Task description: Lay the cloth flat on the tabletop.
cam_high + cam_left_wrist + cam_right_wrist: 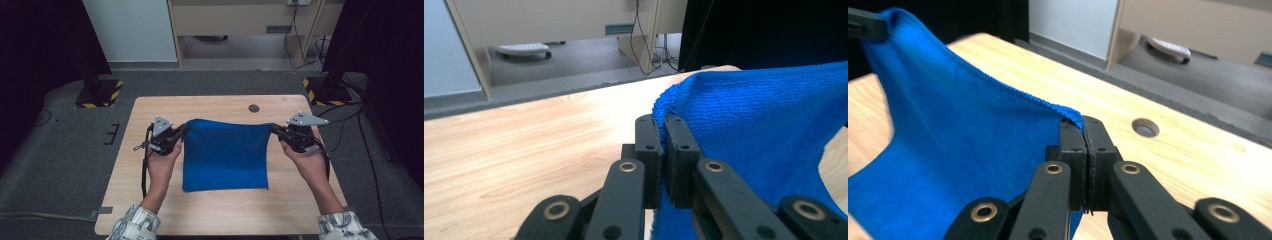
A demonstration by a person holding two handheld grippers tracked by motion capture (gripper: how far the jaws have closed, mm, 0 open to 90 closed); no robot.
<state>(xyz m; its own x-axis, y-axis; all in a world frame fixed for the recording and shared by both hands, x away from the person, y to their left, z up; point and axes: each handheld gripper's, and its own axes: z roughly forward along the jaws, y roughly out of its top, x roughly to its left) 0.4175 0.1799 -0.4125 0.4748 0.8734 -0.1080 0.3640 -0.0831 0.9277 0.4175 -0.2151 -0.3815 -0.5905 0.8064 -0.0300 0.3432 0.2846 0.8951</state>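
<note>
Both the left gripper and right gripper pinch the blue cloth by thin corners; an uneven tug could slip one free; the fold would sag onto the table.

Grip: my left gripper is pinching the blue cloth corner.
Cloth: it is hanging over the table.

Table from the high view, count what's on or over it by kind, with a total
Blue cloth: 1
Gripper: 2, left gripper and right gripper, each shut on a far corner of the cloth
Hole in the table top: 1
Total: 4
</note>
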